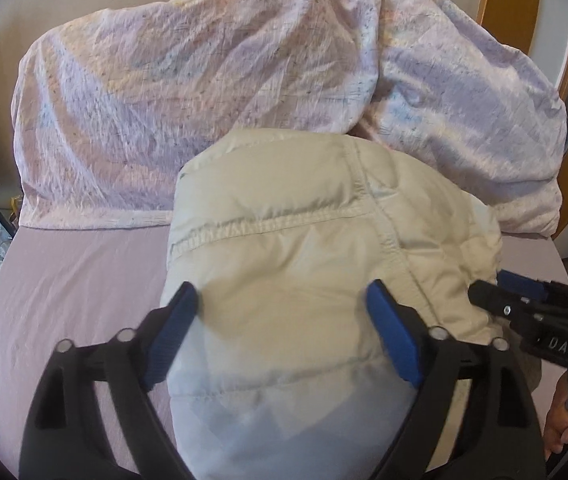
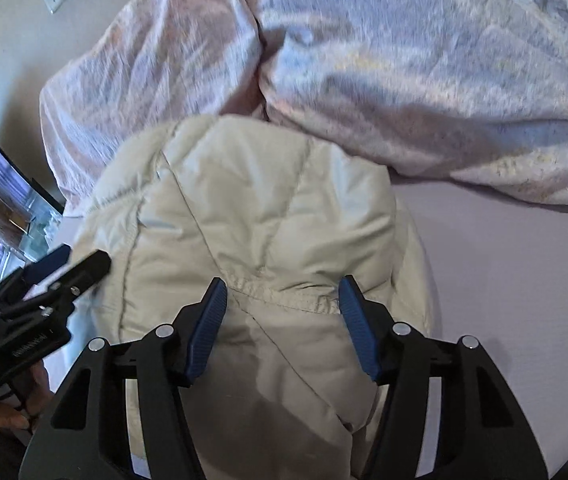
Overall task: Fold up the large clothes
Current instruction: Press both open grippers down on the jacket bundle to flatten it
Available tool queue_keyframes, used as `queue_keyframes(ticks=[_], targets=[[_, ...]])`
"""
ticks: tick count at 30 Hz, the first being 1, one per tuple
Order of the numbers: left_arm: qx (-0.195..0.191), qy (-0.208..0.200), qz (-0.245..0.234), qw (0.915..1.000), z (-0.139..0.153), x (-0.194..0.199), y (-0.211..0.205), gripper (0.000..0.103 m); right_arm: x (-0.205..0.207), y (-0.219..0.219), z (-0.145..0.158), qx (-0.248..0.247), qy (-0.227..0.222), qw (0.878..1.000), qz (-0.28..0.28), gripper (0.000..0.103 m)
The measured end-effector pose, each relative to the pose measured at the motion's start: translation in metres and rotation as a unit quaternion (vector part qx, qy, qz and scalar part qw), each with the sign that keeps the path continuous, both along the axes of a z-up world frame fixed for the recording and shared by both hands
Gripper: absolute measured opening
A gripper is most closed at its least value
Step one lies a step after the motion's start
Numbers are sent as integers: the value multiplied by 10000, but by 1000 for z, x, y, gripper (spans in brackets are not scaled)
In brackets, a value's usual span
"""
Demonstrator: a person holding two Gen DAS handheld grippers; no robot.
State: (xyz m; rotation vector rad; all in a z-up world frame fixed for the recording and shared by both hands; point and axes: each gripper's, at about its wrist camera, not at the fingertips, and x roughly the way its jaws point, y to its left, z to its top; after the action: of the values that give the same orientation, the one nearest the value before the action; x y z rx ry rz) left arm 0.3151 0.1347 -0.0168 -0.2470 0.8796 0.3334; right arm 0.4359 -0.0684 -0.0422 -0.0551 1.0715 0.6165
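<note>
with the pale cream quilted puffer jacket [image 1: 307,264] bundled on the lilac-sheeted bed [image 1: 68,280] by the crumpled floral duvet [image 1: 188,92], our left gripper [image 1: 284,312] and right gripper [image 2: 282,308] hover spread and empty, so we judge the springy padding may puff open

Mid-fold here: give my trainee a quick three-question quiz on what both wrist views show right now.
1. True or false: the left gripper is clamped on the jacket.
2. What lies directly behind the jacket? A) a folded towel B) a crumpled duvet C) a suitcase
3. Fill in: the jacket rests on a pale purple ____.

Key: 1. False: both the left gripper and the right gripper hover open over it, pads not pressing. 2. B. 3. Bedsheet.
</note>
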Motion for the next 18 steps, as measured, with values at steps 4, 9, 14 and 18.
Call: queue_keyframes(ticks=[4, 9, 14, 18], targets=[[93, 15, -49, 9999, -7, 3, 0, 97, -2, -5, -9, 24, 19, 10000, 23, 61], [101, 10, -69, 9999, -15, 7, 2, 101, -5, -5, -16, 109, -19, 9999, -15, 61], [150, -46, -111, 9998, -23, 8, 2, 101, -7, -6, -21, 167, -75, 9998, -28, 62], [155, -74, -113, 9998, -28, 8, 3, 101, -9, -5, -24, 178, -157, 9997, -49, 63]])
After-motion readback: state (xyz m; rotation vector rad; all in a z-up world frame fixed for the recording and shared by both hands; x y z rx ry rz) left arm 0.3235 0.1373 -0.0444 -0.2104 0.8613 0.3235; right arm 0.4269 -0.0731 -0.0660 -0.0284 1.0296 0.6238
